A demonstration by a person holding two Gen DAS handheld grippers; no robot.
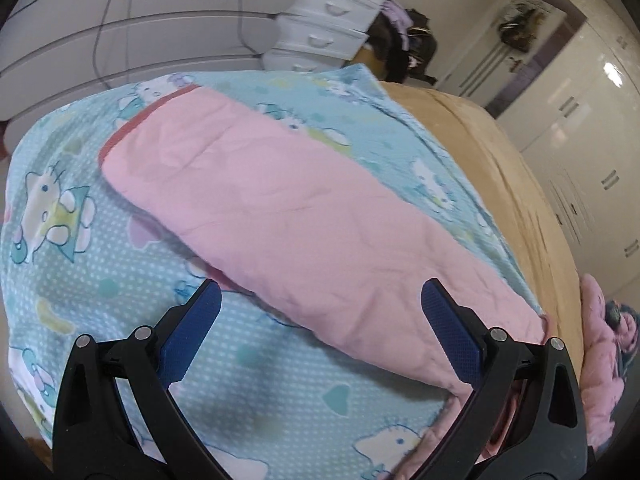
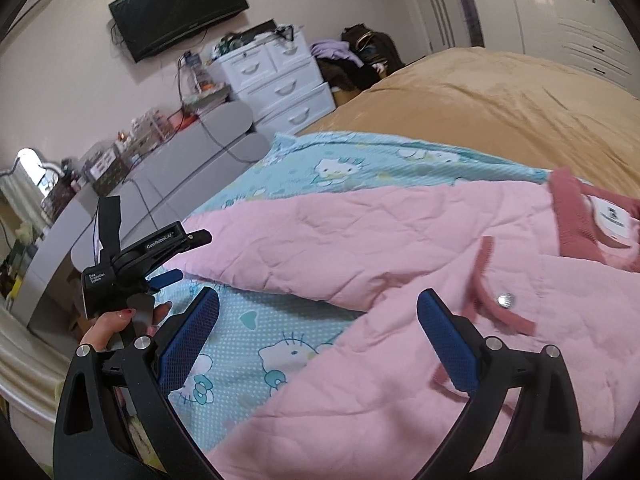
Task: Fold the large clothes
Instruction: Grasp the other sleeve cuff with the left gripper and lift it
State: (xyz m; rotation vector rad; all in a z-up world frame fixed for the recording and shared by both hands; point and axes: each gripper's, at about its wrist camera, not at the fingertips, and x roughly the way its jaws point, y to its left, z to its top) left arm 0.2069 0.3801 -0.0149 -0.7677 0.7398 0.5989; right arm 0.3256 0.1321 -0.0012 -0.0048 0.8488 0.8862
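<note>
A: Where is the garment right now?

B: The pink quilted jacket (image 2: 400, 248) lies on the Hello Kitty blanket (image 2: 256, 344) spread over the bed (image 2: 500, 92). One sleeve (image 1: 280, 220) stretches from about seven o'clock toward eleven o'clock in the left wrist view; its dark pink collar (image 2: 576, 220) sits at three o'clock in the right one.

A: And the tools?

B: The left hand-held gripper (image 1: 320, 324) hovers spread above the sleeve, holding nothing. The right hand-held gripper (image 2: 318, 328) is likewise spread over the jacket's front, near the snap button (image 2: 505, 300).

A: Which step, then?

B: Probably an early one: the sleeve looks unfolded. Next, I judge, the left should pinch the sleeve near its cuff and carry it across the body.
</note>
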